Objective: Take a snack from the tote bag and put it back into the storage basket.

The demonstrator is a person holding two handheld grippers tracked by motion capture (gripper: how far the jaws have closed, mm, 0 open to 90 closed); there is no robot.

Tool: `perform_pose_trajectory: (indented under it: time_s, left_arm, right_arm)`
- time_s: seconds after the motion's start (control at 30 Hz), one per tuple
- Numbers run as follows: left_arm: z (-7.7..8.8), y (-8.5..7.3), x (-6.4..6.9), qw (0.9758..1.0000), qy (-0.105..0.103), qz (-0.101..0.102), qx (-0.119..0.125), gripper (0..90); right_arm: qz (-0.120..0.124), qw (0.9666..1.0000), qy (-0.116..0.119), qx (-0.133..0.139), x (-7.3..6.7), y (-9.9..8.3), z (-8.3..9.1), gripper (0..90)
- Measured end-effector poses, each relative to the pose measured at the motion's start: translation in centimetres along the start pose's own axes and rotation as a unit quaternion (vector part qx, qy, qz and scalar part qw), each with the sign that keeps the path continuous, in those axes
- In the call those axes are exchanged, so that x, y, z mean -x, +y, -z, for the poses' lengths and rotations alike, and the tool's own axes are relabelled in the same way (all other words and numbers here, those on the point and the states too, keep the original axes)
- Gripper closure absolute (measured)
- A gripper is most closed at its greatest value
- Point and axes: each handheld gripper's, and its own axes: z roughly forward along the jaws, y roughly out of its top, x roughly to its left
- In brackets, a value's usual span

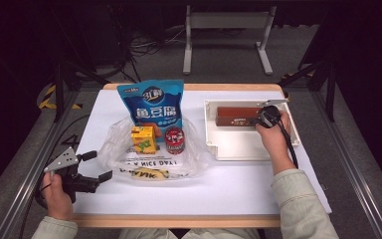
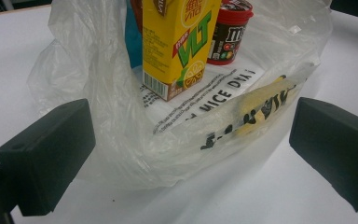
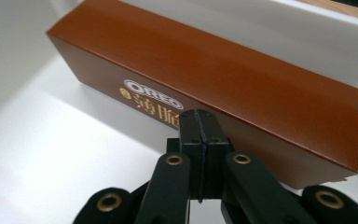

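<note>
A brown Oreo box (image 1: 235, 115) lies in the white tray (image 1: 238, 148) at the right. My right gripper (image 1: 256, 121) is shut, and in the right gripper view its closed tips (image 3: 200, 127) rest at the long side of the Oreo box (image 3: 242, 70), with nothing between the jaws. A clear plastic bag (image 1: 113, 145) printed with black lettering lies left of centre. A yellow drink carton (image 1: 143, 138) and a red M&M's tub (image 1: 174, 140) stand on it. My left gripper (image 1: 99, 165) is open just left of the bag (image 2: 107, 98), its pads (image 2: 51, 154) apart on either side of the bag's near edge.
A blue snack pouch (image 1: 151, 102) stands upright behind the carton and tub. White paper (image 1: 219, 184) covers the tabletop, and a wooden edge (image 1: 179, 220) runs along the front. The carton (image 2: 177, 42) and tub (image 2: 228, 30) loom close ahead of the left gripper.
</note>
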Motion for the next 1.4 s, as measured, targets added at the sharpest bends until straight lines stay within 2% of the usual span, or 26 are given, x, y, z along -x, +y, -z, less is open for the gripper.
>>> perform_pose_trajectory:
  time_s: [0.2,0.33,0.47,0.5,0.53,0.63,0.67,0.8,0.87,1.0,1.07,1.1,1.23,1.37,1.4]
  left_arm:
    - [0.0,0.0,-0.1,1.0000,-0.002,-0.001,0.001,0.8]
    - [-0.2,0.1,-0.1,1.0000,-0.003,0.000,0.001,0.7]
    - [-0.1,0.1,-0.1,1.0000,-0.005,0.001,0.002,0.8]
    - [-0.1,0.1,-0.1,1.0000,-0.005,0.003,0.004,0.8]
    - [-0.1,0.1,-0.1,1.0000,-0.005,-0.002,0.002,0.8]
    - [0.0,0.1,0.0,1.0000,-0.006,-0.002,0.002,0.8]
    - [0.0,0.1,0.0,0.9999,-0.009,-0.001,0.007,0.7]
    - [0.0,0.2,-0.1,1.0000,-0.006,0.000,0.006,0.6]
    - [0.0,0.2,0.0,1.0000,-0.008,0.000,0.005,0.6]
    - [-0.1,0.2,-0.1,1.0000,-0.007,-0.001,0.006,0.6]
    - [-0.1,0.2,-0.1,1.0000,-0.005,-0.001,0.005,0.6]
    - [-0.1,0.2,-0.1,1.0000,-0.006,-0.002,0.004,0.6]
    - [-0.1,0.2,-0.1,1.0000,-0.007,-0.002,0.005,0.6]
    - [0.0,0.2,-0.1,1.0000,-0.008,-0.001,0.006,0.6]
    - [0.0,0.2,-0.1,0.9999,-0.008,-0.001,0.006,0.6]
  right_arm:
    - [0.014,0.9995,0.023,0.019,-0.9,0.9,1.2,82.8]
    - [0.023,0.9979,0.045,0.039,-1.7,2.2,2.6,73.8]
    - [0.031,0.9969,0.053,0.050,-2.3,3.0,3.5,69.2]
    - [0.034,0.9965,0.054,0.053,-2.5,3.4,3.8,65.7]
    - [0.048,0.9951,0.061,0.061,-2.9,4.1,4.4,60.3]
    - [0.059,0.9940,0.063,0.067,-3.4,4.6,4.9,55.8]
    - [0.068,0.9922,0.072,0.077,-3.9,5.2,5.5,54.7]
    - [0.077,0.9904,0.078,0.084,-4.7,6.0,6.2,51.6]
    - [0.079,0.9886,0.088,0.094,-5.3,6.8,6.7,50.2]
    - [0.080,0.9866,0.099,0.102,-5.9,7.3,7.0,48.1]
    - [0.085,0.9848,0.106,0.109,-6.3,7.7,7.1,45.9]
    - [0.095,0.9829,0.108,0.115,-6.8,8.2,7.1,42.2]
    - [0.106,0.9805,0.117,0.118,-7.4,8.8,7.2,40.3]
    - [0.122,0.9749,0.135,0.129,-8.5,9.9,7.4,37.1]
    - [0.126,0.9724,0.145,0.133,-8.9,10.2,7.4,36.4]
